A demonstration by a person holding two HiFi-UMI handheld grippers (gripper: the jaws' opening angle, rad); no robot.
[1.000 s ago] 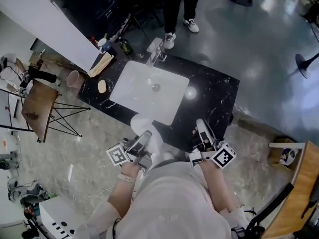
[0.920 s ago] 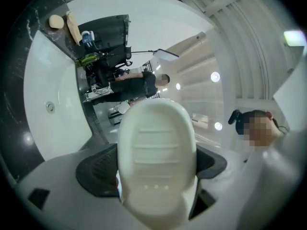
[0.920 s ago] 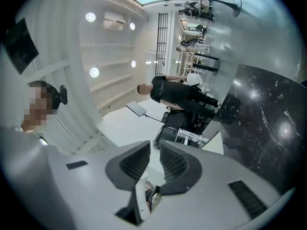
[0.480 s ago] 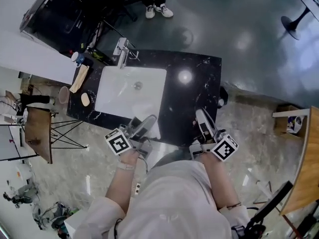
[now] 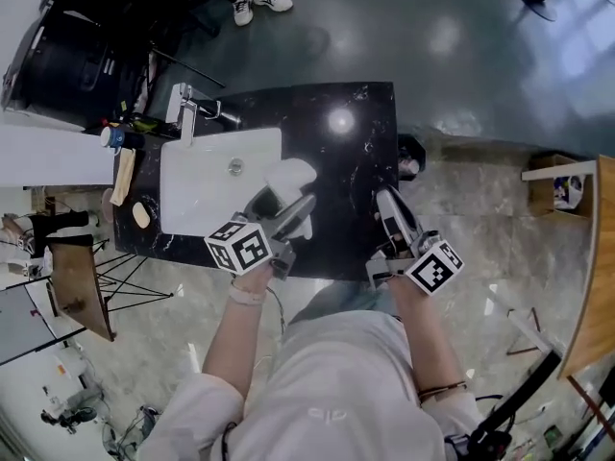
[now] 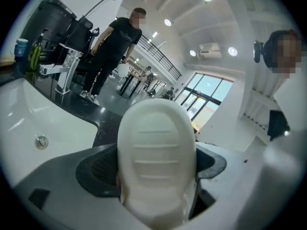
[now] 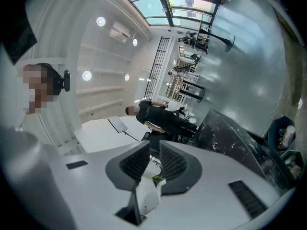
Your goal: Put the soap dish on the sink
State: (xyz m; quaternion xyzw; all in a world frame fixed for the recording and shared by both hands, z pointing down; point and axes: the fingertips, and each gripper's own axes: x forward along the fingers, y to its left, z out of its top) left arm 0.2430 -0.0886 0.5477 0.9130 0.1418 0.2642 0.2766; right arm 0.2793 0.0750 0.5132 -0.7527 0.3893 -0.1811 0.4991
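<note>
Picked up but not yet placed: clamped in the left gripper point(image 5: 285, 214), the white soap dish point(image 6: 156, 147), hanging above the near right corner of the sink point(image 5: 207, 195) set in the black counter point(image 5: 346, 161). Nothing in the right gripper point(image 5: 389, 209), jaws drawn almost together, over the counter's near edge further right. Left to do, by the look of it: lower, set down on the sink rim, let go.
</note>
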